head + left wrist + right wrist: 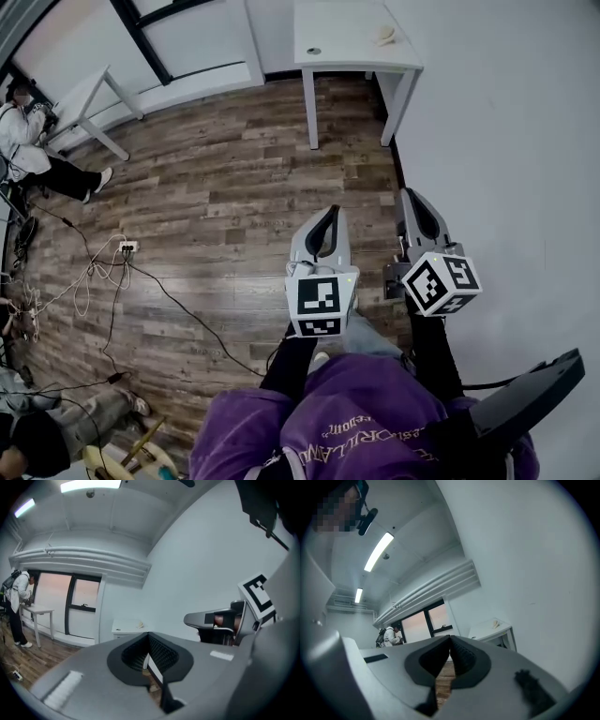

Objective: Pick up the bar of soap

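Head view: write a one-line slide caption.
Shut left gripper and shut right gripper point across the wood floor toward a white table.

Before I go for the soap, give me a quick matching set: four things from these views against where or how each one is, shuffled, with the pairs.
Things:
1. right tool
2. white table
3. power strip
4. person in a white top

Places or states:
A. lying on the wood floor
B. jaws shut, nothing between them
C. far left of the head view, at a second table
D. top of the head view, with a small pale object on it

Pairs: 1-B, 2-D, 3-A, 4-C
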